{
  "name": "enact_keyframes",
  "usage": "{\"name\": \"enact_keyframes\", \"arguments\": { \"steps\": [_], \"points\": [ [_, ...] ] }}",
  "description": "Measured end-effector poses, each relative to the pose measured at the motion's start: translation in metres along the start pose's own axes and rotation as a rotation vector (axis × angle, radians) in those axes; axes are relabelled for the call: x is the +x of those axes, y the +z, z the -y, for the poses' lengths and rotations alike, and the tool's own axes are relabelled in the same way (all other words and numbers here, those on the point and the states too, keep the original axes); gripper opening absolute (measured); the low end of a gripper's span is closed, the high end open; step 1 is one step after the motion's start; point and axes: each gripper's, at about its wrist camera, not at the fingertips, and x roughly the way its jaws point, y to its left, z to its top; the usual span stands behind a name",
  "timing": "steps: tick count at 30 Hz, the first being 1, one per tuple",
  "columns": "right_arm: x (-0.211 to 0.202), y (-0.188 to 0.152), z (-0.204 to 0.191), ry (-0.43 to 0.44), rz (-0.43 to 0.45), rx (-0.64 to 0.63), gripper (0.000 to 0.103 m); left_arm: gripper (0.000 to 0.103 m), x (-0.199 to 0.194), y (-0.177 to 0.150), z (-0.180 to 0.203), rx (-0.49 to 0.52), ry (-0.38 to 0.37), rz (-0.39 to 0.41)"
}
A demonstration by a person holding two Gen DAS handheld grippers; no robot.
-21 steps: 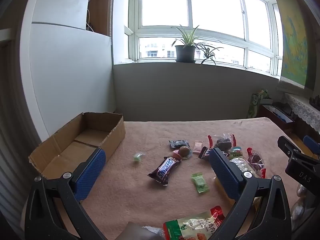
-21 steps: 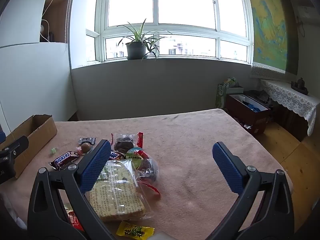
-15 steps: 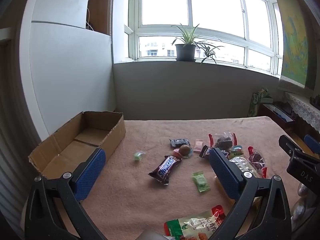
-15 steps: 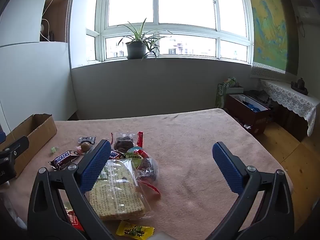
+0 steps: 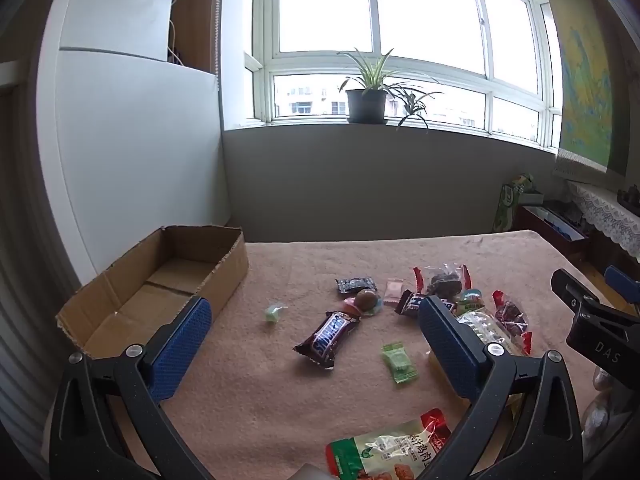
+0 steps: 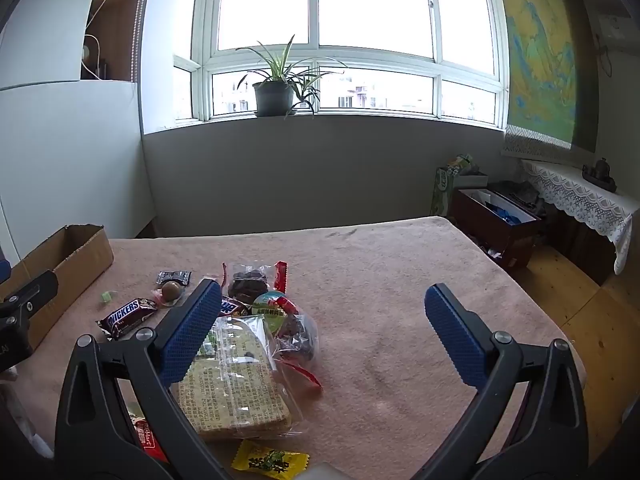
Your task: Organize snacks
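Note:
Snacks lie scattered on a pink cloth-covered table (image 5: pixel 280 396). A Snickers bar (image 5: pixel 327 333) lies mid-table, with a green candy (image 5: pixel 399 363), a small pale green candy (image 5: pixel 273 312), a black sachet (image 5: pixel 355 284) and a bag of dark fruit (image 5: pixel 443 281) around it. A green and red snack pack (image 5: pixel 394 452) lies nearest. An open cardboard box (image 5: pixel 160 280) stands at the left. My left gripper (image 5: pixel 314 334) hovers open above the Snickers bar, holding nothing. My right gripper (image 6: pixel 322 322) is open too, above a clear bag of crackers (image 6: pixel 236 380) and a yellow candy (image 6: pixel 270 460).
A wall with a window sill and potted plant (image 5: pixel 368 98) rises behind the table. To the right stand a dark crate (image 6: pixel 496 220) and a lace-draped shelf (image 6: pixel 580 196) on a wooden floor. The table's right half (image 6: pixel 400 280) is bare cloth.
The left wrist view has shifted slightly, with the snacks sitting a little lower and nearer in frame. The right gripper has not moved.

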Motion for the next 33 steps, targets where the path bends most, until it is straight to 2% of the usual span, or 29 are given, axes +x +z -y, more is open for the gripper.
{"name": "enact_keyframes", "arguments": {
  "steps": [33],
  "points": [
    [-0.0007, -0.0017, -0.0007, 0.003, -0.002, 0.001, 0.103, 0.103, 0.0003, -0.0013, -0.0008, 0.003, -0.002, -0.003]
  ]
}}
